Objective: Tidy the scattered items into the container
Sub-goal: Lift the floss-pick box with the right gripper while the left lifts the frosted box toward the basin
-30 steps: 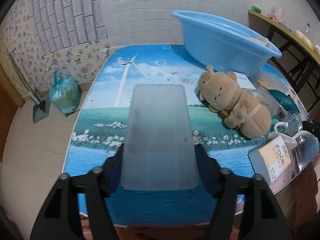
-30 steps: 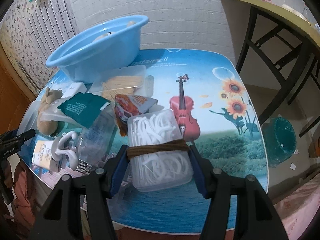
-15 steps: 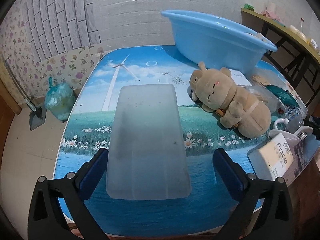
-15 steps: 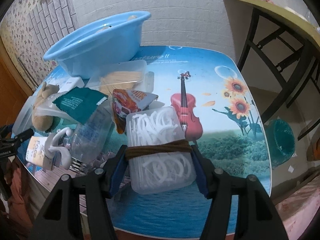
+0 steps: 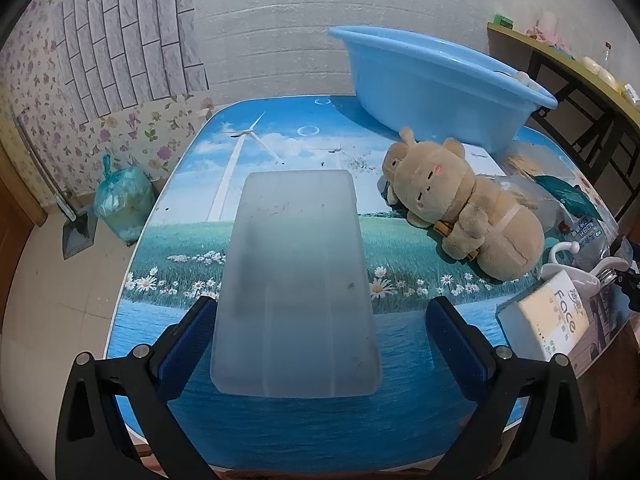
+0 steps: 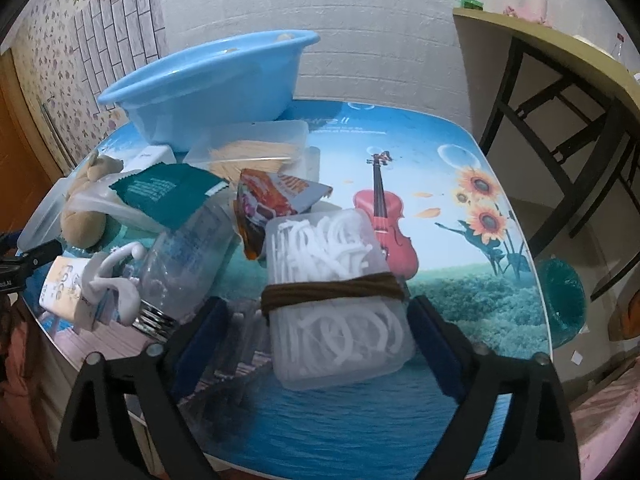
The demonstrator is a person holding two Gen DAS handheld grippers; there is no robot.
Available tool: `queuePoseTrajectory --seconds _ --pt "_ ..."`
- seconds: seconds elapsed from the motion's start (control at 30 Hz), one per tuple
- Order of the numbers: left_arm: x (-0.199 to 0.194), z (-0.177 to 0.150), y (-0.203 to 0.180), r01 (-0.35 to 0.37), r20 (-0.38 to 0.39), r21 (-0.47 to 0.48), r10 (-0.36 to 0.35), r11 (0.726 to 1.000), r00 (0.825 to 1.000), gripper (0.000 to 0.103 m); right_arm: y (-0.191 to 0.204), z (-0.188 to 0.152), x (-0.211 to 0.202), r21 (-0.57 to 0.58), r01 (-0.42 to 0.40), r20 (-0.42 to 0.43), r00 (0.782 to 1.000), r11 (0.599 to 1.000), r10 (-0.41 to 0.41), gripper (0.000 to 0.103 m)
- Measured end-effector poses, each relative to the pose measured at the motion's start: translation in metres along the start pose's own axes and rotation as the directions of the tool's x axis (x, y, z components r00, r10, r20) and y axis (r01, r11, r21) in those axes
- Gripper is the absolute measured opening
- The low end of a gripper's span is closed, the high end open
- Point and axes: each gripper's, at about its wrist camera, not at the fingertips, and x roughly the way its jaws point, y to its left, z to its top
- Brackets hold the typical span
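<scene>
Left gripper (image 5: 318,332): my jaws stand wide apart, one on each side of the frosted translucent flat plastic box (image 5: 296,284); neither pad touches it.
Right gripper (image 6: 318,334): parted too, pads just clear of both sides of the clear plastic box of white floss picks bound with a brown band (image 6: 336,300).
Where things lie: both boxes rest flat on the picture-printed table (image 5: 280,148), near its front edge. The light blue plastic tub (image 5: 432,84) stands at the back, propped on other items and tilted.
Step in hand, as I judge it: picking one box to carry to the tub.
How to do it well: I should centre the pads on the long sides and close squarely. The frosted box looks smooth and wide, so a skewed grip may let it swing.
Path: the tan plush bear (image 5: 460,204) lies between the frosted box and the tub; I would lift over it.
Risk: the tilted tub may shift if I drop things in.
</scene>
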Motion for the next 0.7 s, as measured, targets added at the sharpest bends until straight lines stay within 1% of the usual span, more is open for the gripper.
queuePoseTrajectory --seconds 0.03,0.07,0.13,0.2,0.23,0.27,0.3,0.43,0.5,0.53,0.57,0.63,0.7 --pt "0.000 0.000 0.000 0.000 0.001 -0.001 0.000 1.000 1.000 0.103 -0.002 -0.001 0.001 0.008 0.007 0.002 1.000 1.000 -0.007 0.102" --pt "-0.001 -0.001 0.000 0.000 0.003 0.000 0.000 1.000 1.000 0.102 -0.004 -0.001 0.002 0.018 0.014 0.001 1.000 1.000 -0.014 0.103" --pt "-0.003 -0.001 0.000 0.005 0.014 0.004 -0.005 1.000 1.000 0.096 -0.008 -0.002 0.001 0.042 0.032 0.014 0.999 0.999 -0.033 0.103" --pt "-0.006 -0.001 0.000 0.010 0.025 0.017 -0.011 1.000 1.000 0.082 -0.012 -0.004 0.000 0.057 0.041 0.025 0.999 0.998 -0.042 0.103" --pt "-0.007 -0.002 0.000 0.014 0.030 0.023 -0.014 1.000 0.999 0.078 -0.014 -0.004 0.000 0.060 0.042 0.028 0.999 0.997 -0.044 0.103" --pt "-0.009 -0.002 0.001 0.017 0.036 0.027 -0.018 0.999 0.999 0.070 -0.016 -0.004 0.000 0.061 0.045 0.028 0.998 0.997 -0.047 0.103" --pt "-0.010 -0.003 0.001 0.018 0.041 0.030 -0.019 0.999 0.999 0.064 -0.018 -0.004 0.000 0.061 0.046 0.027 0.998 0.997 -0.048 0.103" --pt "-0.012 -0.005 0.001 0.014 0.054 0.027 -0.016 1.000 0.998 0.063 -0.020 -0.004 -0.002 0.053 0.042 0.009 0.999 0.998 -0.042 0.102" --pt "-0.013 -0.005 -0.001 -0.004 0.060 0.032 0.002 0.999 0.998 0.063 -0.020 -0.005 -0.007 0.063 0.035 0.031 0.999 0.997 -0.037 0.085" --pt "-0.015 -0.004 -0.002 -0.015 0.068 0.038 0.013 0.999 0.998 0.063 -0.021 -0.006 -0.011 0.065 0.004 0.050 0.999 0.998 -0.008 0.063" --pt "-0.017 -0.003 -0.003 -0.020 0.077 0.042 0.017 0.999 0.997 0.062 -0.021 -0.005 -0.012 0.068 -0.014 0.055 0.998 0.998 0.010 0.058" --pt "-0.023 0.001 -0.003 -0.018 0.096 0.040 0.014 0.999 0.995 0.062 -0.024 -0.003 -0.014 0.082 -0.026 0.047 0.999 0.996 0.022 0.058" --pt "-0.028 0.006 -0.003 -0.013 0.106 0.029 0.010 0.999 0.994 0.061 -0.025 -0.001 -0.018 0.080 -0.034 0.063 0.998 0.996 0.029 0.057"
